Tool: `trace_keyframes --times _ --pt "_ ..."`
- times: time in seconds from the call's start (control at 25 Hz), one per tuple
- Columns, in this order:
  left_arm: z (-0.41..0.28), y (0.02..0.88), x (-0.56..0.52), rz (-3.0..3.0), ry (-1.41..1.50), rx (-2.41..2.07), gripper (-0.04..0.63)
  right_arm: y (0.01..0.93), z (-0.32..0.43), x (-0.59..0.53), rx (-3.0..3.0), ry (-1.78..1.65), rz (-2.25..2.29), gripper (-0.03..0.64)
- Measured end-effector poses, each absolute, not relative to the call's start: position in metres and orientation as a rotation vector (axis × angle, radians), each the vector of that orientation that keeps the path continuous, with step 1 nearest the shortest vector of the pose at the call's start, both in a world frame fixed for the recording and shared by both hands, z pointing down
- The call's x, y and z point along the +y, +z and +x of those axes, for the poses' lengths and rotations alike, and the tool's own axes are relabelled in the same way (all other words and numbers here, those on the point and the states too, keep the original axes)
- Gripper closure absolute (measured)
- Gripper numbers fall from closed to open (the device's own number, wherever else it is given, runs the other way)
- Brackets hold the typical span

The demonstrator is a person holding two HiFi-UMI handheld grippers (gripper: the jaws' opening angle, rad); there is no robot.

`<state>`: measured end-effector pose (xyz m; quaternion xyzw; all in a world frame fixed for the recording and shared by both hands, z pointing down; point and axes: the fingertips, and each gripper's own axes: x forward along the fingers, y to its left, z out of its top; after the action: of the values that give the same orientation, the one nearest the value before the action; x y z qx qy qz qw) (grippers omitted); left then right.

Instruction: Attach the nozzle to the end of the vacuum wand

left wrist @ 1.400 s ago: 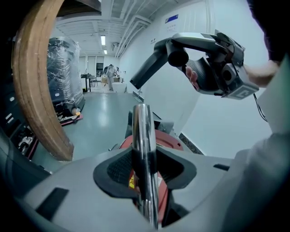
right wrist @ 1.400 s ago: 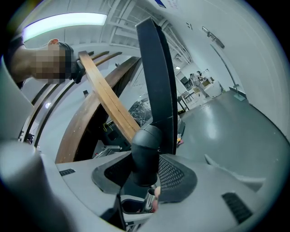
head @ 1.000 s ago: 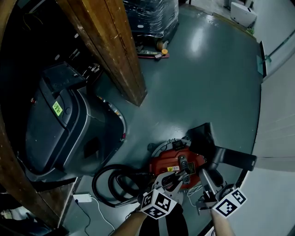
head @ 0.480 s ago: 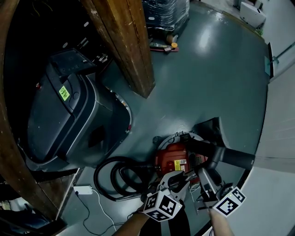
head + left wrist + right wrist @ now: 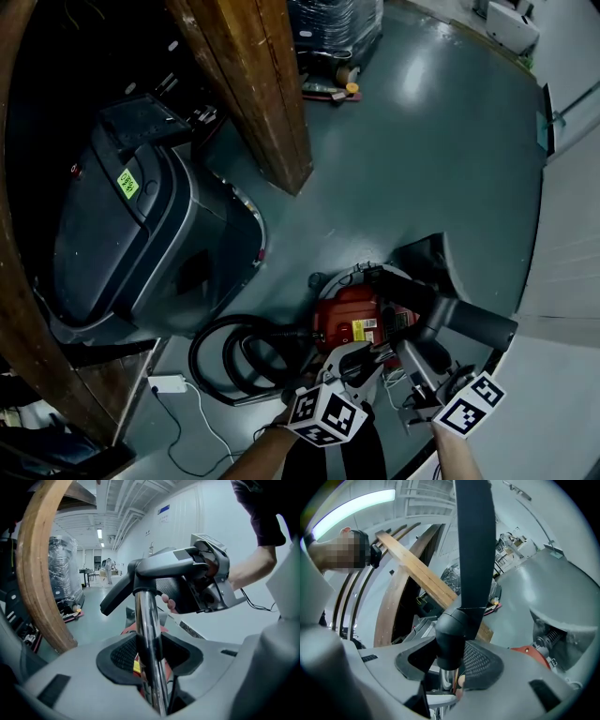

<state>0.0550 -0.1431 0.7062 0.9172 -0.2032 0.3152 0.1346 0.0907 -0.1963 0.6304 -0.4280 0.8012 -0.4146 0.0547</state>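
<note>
A red canister vacuum (image 5: 349, 323) lies on the grey floor with its black hose (image 5: 230, 356) coiled to the left. My left gripper (image 5: 361, 361) is shut on the chrome wand (image 5: 146, 634), which stands upright between its pads. The dark nozzle (image 5: 159, 566) sits on the wand's top end. My right gripper (image 5: 452, 660) is shut on the nozzle's round black collar (image 5: 452, 639), and a strip of chrome tube (image 5: 446, 679) shows just below it. In the head view the nozzle (image 5: 459, 319) reaches out to the right of the vacuum.
A large grey machine (image 5: 131, 244) stands at the left behind a slanted wooden beam (image 5: 253, 84). A wrapped pallet (image 5: 328, 23) is at the far end. A white power adapter (image 5: 169, 384) and its cord lie near the hose. A white wall (image 5: 562, 281) runs along the right.
The head view has shifted a little. My right gripper and the nozzle have moved slightly against the wand. The left gripper has kept its hold in place.
</note>
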Motion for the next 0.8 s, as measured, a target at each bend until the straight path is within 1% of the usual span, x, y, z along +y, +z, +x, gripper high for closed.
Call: trace_keyframes --times 0.28,0.44,0.64,0.8 --pt "0.056 0.707 -0.143 2.669 0.929 -0.573 0.439 0.634 0.084 -0.199 2.599 -1.346 -1.248 0.441" --pt "0.053 0.707 -0.147 2.636 0.903 -0.631 0.443 0.638 0.084 -0.205 2.445 -1.439 -1.22 0.442" --pt "0.052 0.712 -0.152 2.608 0.912 -0.645 0.443 0.639 0.08 -0.201 2.556 -1.307 -1.34 0.443" --pt "0.056 0.713 -0.15 2.636 0.956 -0.606 0.443 0.654 0.078 -0.197 2.487 -1.518 -1.219 0.443"
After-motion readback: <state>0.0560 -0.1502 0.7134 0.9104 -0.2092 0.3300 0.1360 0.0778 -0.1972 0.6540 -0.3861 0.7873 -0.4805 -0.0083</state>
